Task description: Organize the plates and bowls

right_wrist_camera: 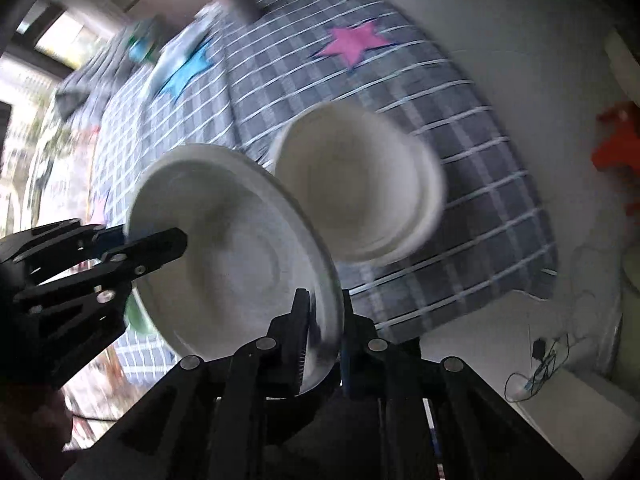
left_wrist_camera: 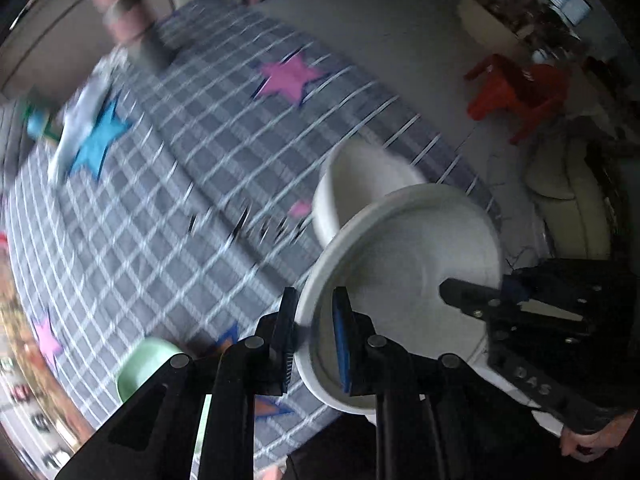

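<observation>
Both grippers are clamped on the rim of one white plate (right_wrist_camera: 240, 264), held clear above the checked tablecloth (left_wrist_camera: 168, 208). The left gripper (left_wrist_camera: 314, 344) pinches one edge, the right gripper (right_wrist_camera: 326, 332) the opposite edge (a wide, shallow dish would tip easily from one side, which is probably why it gets two grips). A white bowl (right_wrist_camera: 360, 184) sits on the cloth just beyond the plate, near the table's edge, and a pale green bowl (left_wrist_camera: 140, 368) is off to the left gripper's side. I'd guess the plate is headed for a stack.
</observation>
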`<state>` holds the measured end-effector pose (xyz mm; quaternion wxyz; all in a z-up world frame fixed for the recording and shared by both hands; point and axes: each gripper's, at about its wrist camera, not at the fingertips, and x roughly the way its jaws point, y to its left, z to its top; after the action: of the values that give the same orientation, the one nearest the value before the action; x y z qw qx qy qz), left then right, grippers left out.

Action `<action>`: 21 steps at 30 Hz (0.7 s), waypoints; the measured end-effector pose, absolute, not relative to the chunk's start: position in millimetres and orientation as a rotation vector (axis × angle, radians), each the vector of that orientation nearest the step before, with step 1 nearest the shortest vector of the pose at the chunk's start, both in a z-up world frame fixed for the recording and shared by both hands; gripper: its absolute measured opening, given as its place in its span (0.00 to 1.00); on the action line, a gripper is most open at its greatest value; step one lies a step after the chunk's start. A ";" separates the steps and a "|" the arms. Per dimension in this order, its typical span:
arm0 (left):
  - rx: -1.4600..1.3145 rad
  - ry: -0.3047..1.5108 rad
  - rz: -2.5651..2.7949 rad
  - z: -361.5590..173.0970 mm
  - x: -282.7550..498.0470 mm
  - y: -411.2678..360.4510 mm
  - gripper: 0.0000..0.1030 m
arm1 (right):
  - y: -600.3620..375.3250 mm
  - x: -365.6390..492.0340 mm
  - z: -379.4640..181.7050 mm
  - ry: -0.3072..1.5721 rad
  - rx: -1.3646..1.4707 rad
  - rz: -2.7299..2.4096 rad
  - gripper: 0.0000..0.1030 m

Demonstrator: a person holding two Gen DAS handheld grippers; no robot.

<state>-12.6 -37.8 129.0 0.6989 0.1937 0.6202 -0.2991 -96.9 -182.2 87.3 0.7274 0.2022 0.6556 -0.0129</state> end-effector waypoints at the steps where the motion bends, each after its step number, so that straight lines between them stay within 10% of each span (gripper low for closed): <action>1: 0.450 1.368 -0.675 131.4 -11.4 -49.3 0.19 | -192.1 -95.5 85.8 1.444 0.461 -0.050 0.17; 21: 0.550 1.382 -0.552 122.2 18.4 -118.3 0.19 | -260.9 -56.6 63.6 1.466 0.536 -0.026 0.18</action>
<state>18.4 -118.3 122.2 0.7013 0.2473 0.6209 -0.2479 -56.6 -260.9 63.6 0.7106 0.2416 0.6607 -0.0118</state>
